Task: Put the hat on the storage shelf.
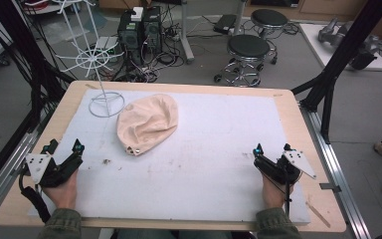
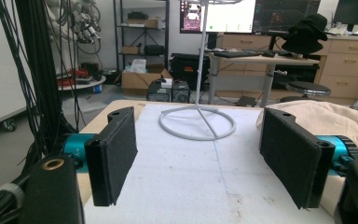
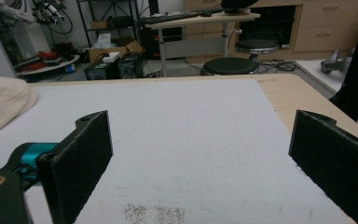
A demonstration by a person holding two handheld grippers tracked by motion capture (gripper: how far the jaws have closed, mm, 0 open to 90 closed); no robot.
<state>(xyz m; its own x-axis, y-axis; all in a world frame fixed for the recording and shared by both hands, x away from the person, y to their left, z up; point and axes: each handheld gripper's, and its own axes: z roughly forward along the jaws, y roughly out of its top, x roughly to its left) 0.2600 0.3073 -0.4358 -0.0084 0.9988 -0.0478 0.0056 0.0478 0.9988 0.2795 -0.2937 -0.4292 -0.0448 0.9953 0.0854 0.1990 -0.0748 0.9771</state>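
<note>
White foam sheet (image 1: 214,164) over a wooden bench (image 1: 298,124); two black stools (image 1: 248,50) on the floor behind, computer towers (image 1: 139,30) amid tangled cables, monitors (image 2: 223,14) farther back.

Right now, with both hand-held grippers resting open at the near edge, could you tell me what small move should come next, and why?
Probably ease the left hand-held gripper forward toward the cap. Its jaws stand open with nothing between them, and the cap lies crumpled on the white mat beside the wire stand, closer to the left hand-held gripper than to the right hand-held gripper, which is also open and empty.
</note>
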